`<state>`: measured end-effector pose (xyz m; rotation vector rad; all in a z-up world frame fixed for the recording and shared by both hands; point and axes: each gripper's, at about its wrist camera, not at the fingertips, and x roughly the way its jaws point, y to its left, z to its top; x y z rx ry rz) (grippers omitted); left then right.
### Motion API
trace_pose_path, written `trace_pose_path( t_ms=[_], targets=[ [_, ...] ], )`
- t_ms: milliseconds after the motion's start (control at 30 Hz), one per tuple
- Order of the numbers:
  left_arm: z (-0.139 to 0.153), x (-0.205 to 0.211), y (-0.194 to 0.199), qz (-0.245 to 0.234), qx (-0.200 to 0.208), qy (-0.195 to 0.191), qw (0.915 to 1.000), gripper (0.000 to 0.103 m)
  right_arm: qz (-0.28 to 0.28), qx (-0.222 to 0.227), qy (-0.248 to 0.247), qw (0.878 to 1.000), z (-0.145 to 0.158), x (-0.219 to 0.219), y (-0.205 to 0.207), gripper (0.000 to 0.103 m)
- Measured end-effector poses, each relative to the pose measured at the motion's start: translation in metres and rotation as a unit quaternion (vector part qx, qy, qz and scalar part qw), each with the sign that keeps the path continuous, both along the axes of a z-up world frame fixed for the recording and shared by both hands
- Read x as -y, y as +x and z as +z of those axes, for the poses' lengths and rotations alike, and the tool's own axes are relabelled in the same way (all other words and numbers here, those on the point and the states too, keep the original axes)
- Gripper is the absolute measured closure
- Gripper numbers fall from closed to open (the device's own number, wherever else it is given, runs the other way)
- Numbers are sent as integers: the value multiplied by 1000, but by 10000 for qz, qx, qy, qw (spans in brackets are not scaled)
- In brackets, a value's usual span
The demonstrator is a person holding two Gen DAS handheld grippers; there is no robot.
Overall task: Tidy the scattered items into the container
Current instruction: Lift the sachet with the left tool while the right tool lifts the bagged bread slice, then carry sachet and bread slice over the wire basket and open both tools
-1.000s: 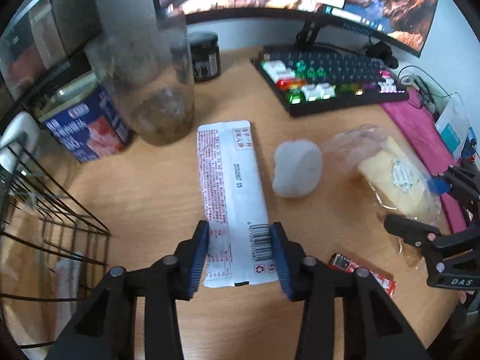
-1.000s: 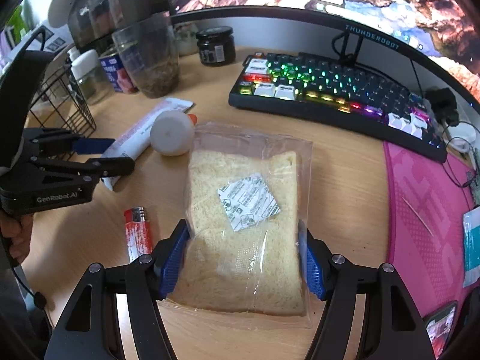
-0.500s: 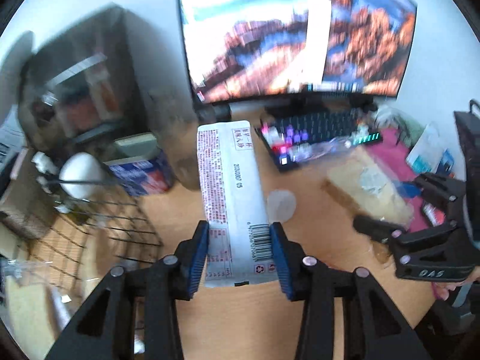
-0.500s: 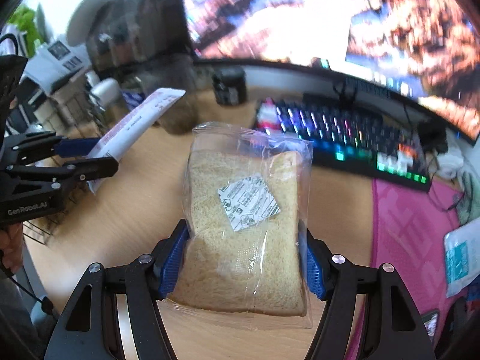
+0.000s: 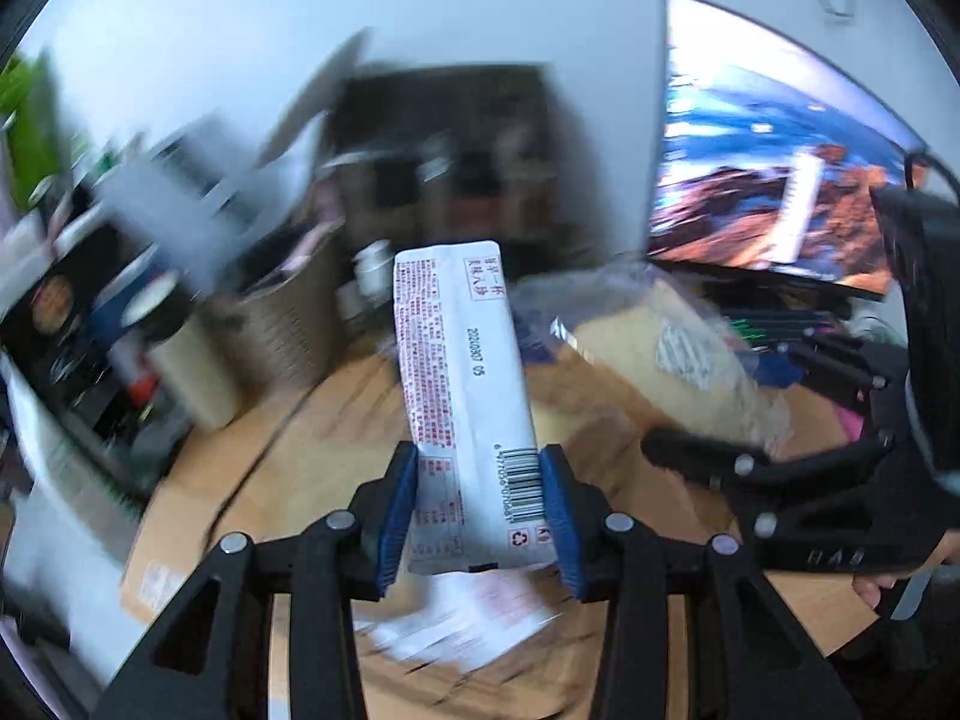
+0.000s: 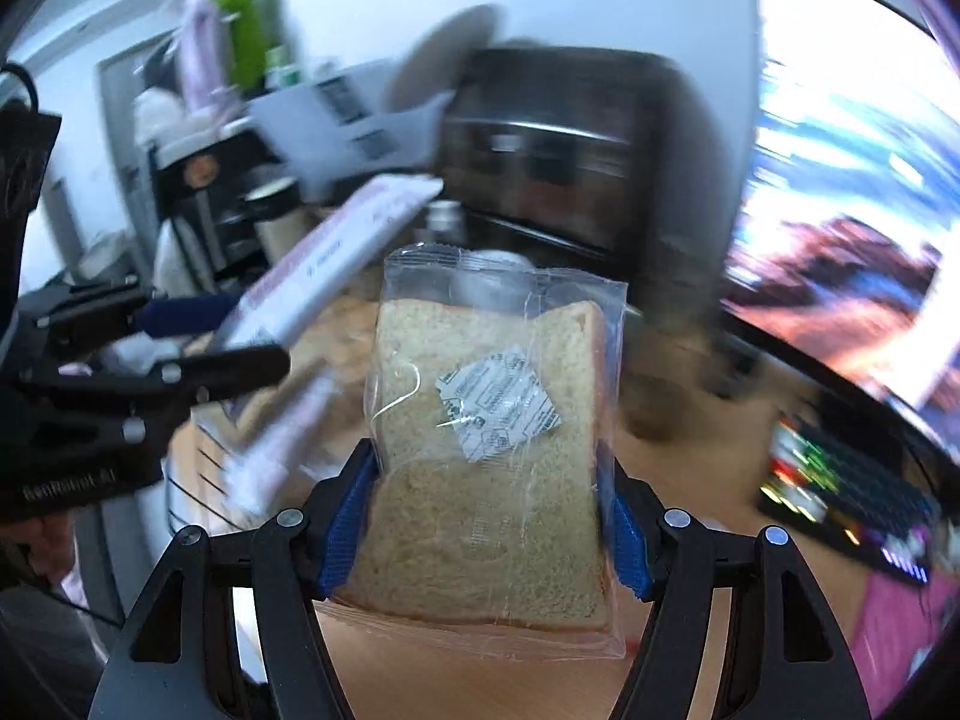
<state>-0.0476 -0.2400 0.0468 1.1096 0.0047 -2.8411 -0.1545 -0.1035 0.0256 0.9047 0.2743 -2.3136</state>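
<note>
My left gripper (image 5: pixel 480 510) is shut on a long white packet (image 5: pixel 465 396) with red print and a barcode, held up in the air above the desk. My right gripper (image 6: pixel 489 516) is shut on a clear bag of sliced bread (image 6: pixel 489 450), also lifted. The bread bag (image 5: pixel 672 360) and right gripper show at the right of the left wrist view. The left gripper and white packet (image 6: pixel 324 264) show at the left of the right wrist view. Thin black wires (image 6: pixel 198 480), likely the wire basket, show blurred below the left gripper.
The wooden desk (image 6: pixel 468 684) lies below. A monitor (image 5: pixel 762 180) stands at the right, with a lit keyboard (image 6: pixel 840 498) and a pink mat (image 6: pixel 900 630) below it. Dark shelving (image 6: pixel 540 168) and blurred clutter fill the back and left.
Both grippers lifted their items off the desk and swung left, towards the basket side. The views now look higher across the room and are motion-blurred.
</note>
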Motion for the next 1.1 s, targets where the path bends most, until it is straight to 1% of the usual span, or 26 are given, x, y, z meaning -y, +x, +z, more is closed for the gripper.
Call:
trace_pose_path(
  t_ms=[67,167,267,333,400,433,467,533,700,800,933,1100],
  targets=[
    [-10,24,7,211,101,62,9997,57,191,134,24,9997,-6,33,-6,34],
    [-22,44,11,331,201,145,9991,57,271,227,95,9993,-18,63,-15,34],
    [-32,52,12,320,281,198,9989,56,285,422,166,9986,-32,82,-23,34],
    [-36,51,10,286,313,139,9990,55,316,502,191,9981,-36,86,-25,32],
    [-35,50,11,304,242,71,9992,50,284,482,237,9982,-37,89,-26,30],
    [-34,48,11,349,236,-18,9991,43,267,470,266,9982,-36,90,-25,27],
    [-33,48,12,397,227,-107,9989,39,222,441,324,9983,-35,89,-24,27],
    [-28,45,14,449,204,-227,9985,38,134,327,383,9986,-31,87,-26,26],
    [-18,38,18,452,129,-226,9986,38,48,262,234,9994,-17,71,-25,26],
    [-13,25,19,333,103,-252,9991,38,-6,126,206,9997,-7,54,-19,26],
    [-7,0,16,48,73,-209,9997,38,-176,18,161,9997,5,17,-11,26],
    [-5,-46,7,-418,94,-135,9990,37,-526,17,117,9985,9,-52,0,26]
  ],
)
